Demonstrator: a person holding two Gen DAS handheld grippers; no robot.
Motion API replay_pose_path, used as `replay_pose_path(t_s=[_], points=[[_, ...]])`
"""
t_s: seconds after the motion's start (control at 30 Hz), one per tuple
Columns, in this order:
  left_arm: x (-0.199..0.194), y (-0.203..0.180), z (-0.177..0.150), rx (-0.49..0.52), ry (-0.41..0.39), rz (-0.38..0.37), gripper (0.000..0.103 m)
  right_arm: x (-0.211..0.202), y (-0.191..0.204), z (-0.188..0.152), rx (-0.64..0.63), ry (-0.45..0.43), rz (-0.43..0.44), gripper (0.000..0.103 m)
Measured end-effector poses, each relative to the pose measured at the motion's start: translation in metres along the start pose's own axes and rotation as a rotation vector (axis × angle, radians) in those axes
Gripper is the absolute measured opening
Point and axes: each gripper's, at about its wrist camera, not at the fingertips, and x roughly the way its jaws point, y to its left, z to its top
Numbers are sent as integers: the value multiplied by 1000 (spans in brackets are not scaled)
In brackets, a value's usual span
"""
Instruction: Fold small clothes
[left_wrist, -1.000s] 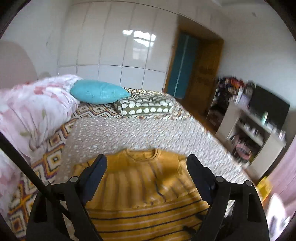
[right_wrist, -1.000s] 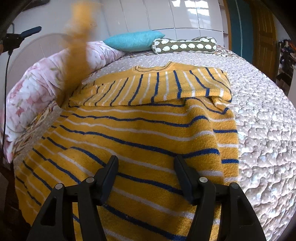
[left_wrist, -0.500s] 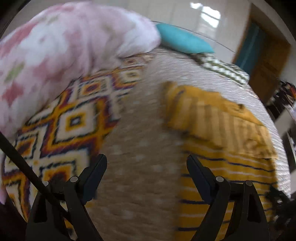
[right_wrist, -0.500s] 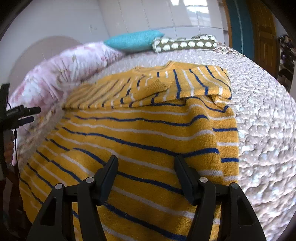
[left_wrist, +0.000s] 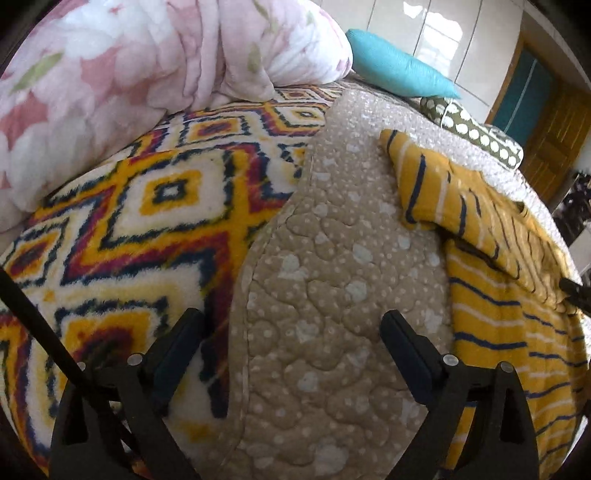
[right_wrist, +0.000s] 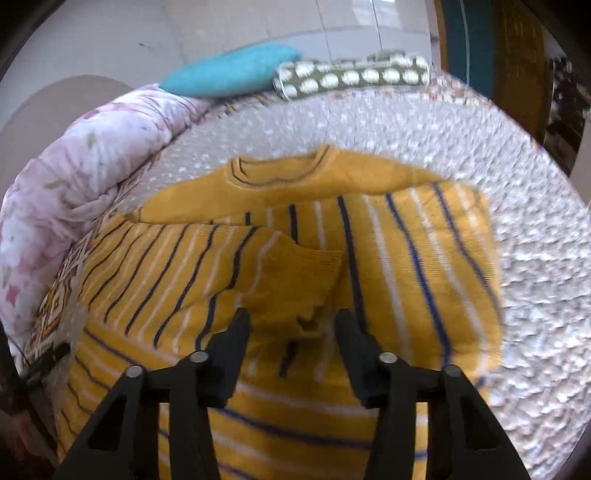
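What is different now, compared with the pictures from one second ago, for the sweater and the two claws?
The left claw swung down off the sweater and now hangs over the beige quilt, jaws opening and empty. The left sleeve, in the air before, now lies folded across the chest. The right claw moved up to the sleeve's cuff, jaws closing around it. The pillows did not move.

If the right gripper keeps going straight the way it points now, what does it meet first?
Most likely the folded-over sleeve cuff of the yellow striped sweater. It lies just ahead of the right gripper, whose jaws are closing with sweater fabric between them. Depth is hard to judge in this blurred view.
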Motion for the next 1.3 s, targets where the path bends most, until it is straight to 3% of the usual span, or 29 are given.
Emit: replay_pose_path(t_s=[0.07, 0.1, 0.13, 0.17, 0.37, 0.57, 0.7, 0.8, 0.87, 0.97, 1.1, 1.2, 1.3], points=[[-4, -3, 1, 8, 2, 9, 97, 6, -1, 5, 22, 12, -13, 35], [-3, -4, 1, 11, 3, 13, 97, 6, -2, 6, 23, 14, -19, 17], [-4, -4, 1, 11, 3, 13, 97, 4, -3, 10, 17, 14, -24, 6], [-5, -4, 1, 11, 3, 12, 97, 0, -5, 12, 18, 7, -17, 5], [-2, -4, 1, 13, 4, 15, 97, -41, -21, 29, 21, -117, -72, 4], [0, -4, 2, 21, 10, 17, 99, -27, -51, 22, 35, -22, -177, 6], [-1, -5, 1, 18, 9, 19, 99, -55, -67, 6, 111, -82, -151, 20], [-1, -5, 1, 18, 9, 20, 99, -75, -65, 4, 112, -130, -147, 20], [0, -6, 2, 23, 9, 27, 99, -84, -48, 9, 103, -152, -65, 20], [0, -7, 1, 27, 10, 31, 99, -74, -7, 14, 46, -113, 53, 20], [-1, -7, 1, 26, 9, 28, 99, -20, 78, 11, -94, 20, 149, 20], [-2, -7, 1, 23, 7, 24, 99, 13, 140, 15, -192, 65, 211, 17], [-2, -6, 0, 21, 3, 19, 99, 40, 180, 24, -193, 82, 284, 17]])
